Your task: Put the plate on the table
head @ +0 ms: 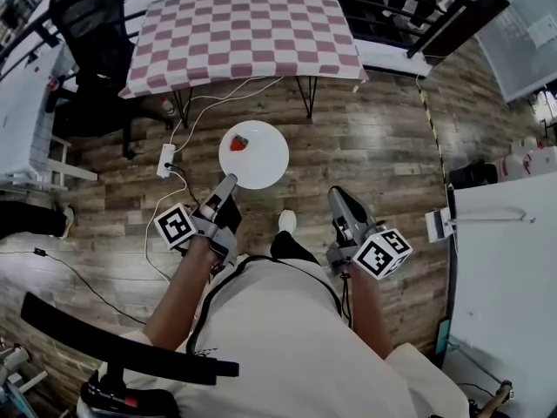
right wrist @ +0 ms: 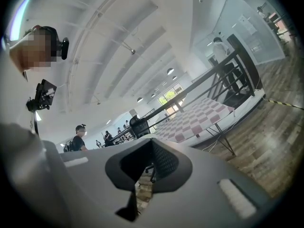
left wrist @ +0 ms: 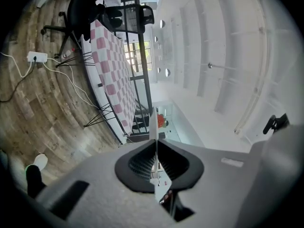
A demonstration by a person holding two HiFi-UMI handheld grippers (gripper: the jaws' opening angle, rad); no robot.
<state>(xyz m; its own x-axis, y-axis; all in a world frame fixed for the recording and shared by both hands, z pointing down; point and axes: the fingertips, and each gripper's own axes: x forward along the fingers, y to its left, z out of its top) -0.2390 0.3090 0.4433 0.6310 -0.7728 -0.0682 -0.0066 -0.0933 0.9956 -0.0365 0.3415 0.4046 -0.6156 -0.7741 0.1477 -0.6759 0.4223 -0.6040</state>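
Over wood-plank floor [head: 374, 146], left jaws pinch a round white plate [head: 261, 159]; right jaws closed, empty.

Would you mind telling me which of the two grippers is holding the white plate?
The left gripper: its jaws clamp the near rim of the plate, while the right gripper holds nothing.

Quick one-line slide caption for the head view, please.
Left gripper holds a white plate, strawberry on it, by the rim over the wood floor, short of the checkered table.
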